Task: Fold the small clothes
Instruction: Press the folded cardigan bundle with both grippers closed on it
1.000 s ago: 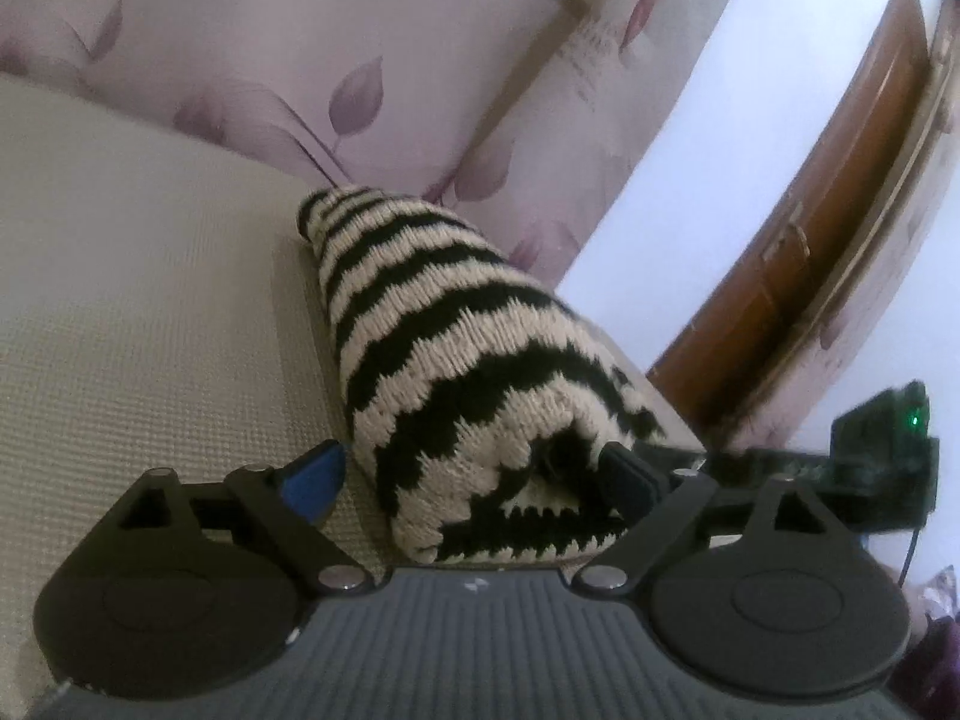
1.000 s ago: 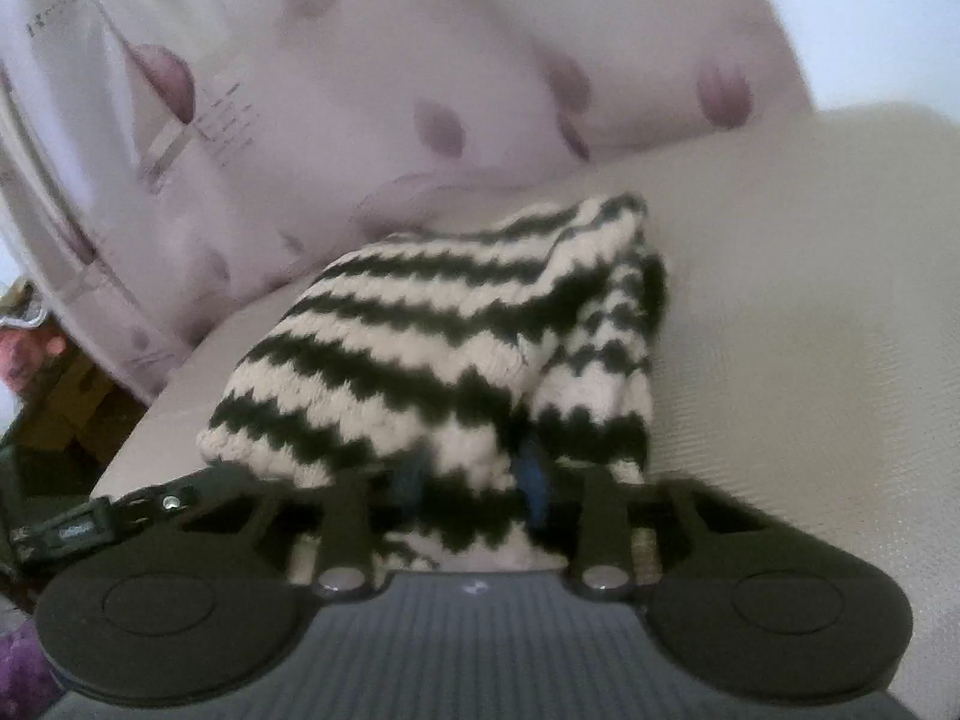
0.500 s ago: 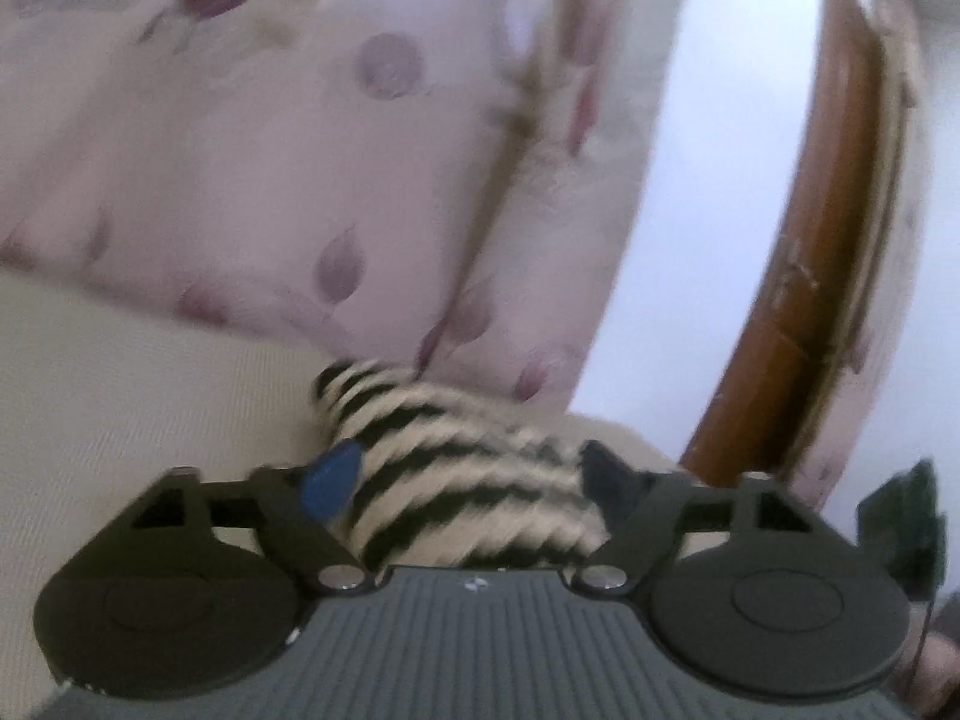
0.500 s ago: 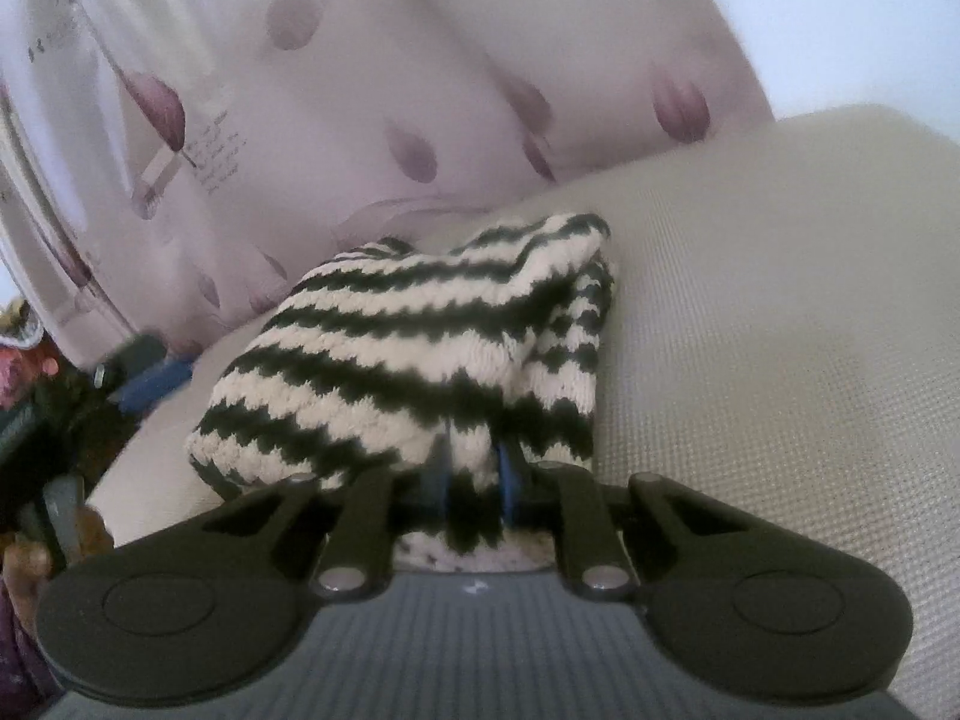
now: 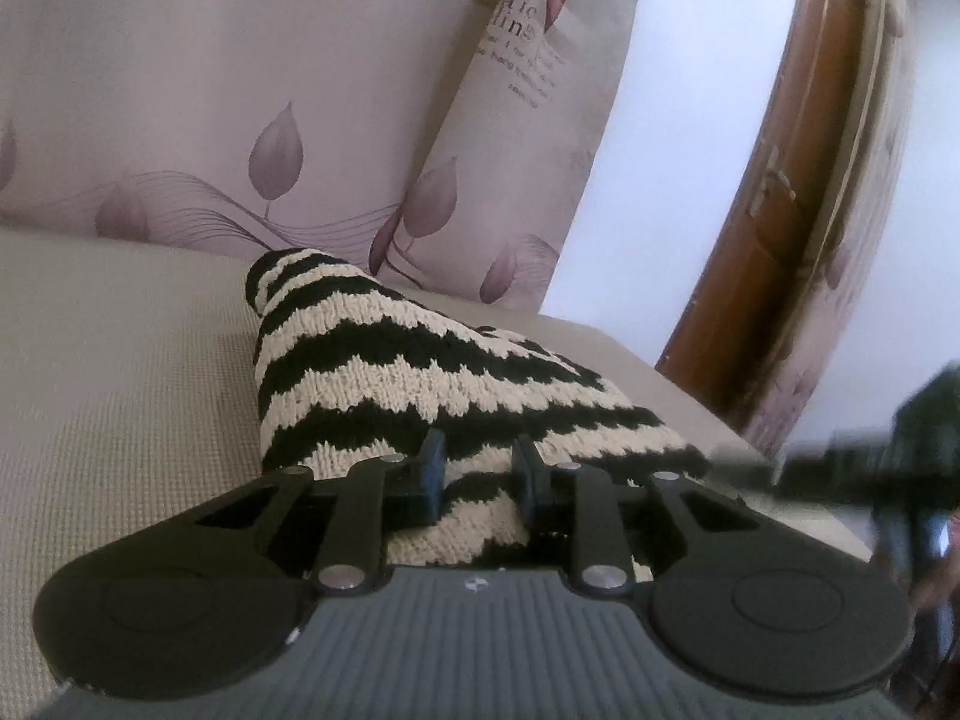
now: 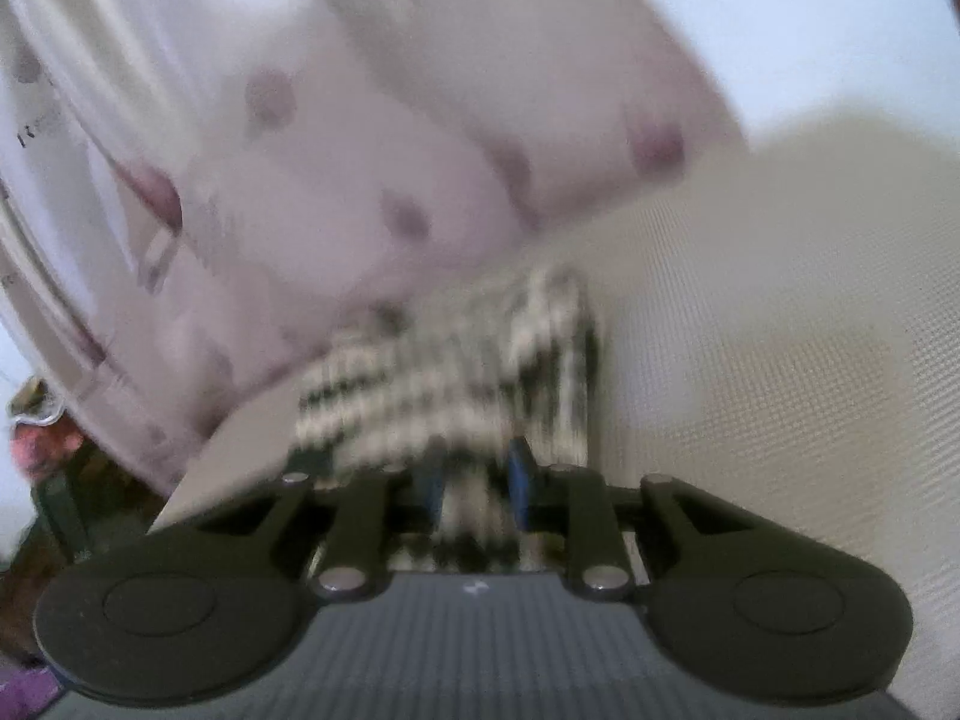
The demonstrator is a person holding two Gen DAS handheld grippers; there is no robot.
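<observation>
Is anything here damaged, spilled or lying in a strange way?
Nothing stands out. The striped knit garment lies bunched on the beige surface, undamaged, held by the left gripper and the right gripper. The right wrist view is blurred.

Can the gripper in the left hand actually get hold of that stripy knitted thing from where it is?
Probably yes: the left gripper already has an edge of the striped knit between its fingers, its jaws having just been closing, and nothing blocks it.

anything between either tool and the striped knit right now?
Nothing visible. The left tool has just been closing, and its fingers already pinch a fold of the striped knit. The right tool has knit between its fingers too, though that view is blurred. The beige cushion around the garment looks bare.
</observation>
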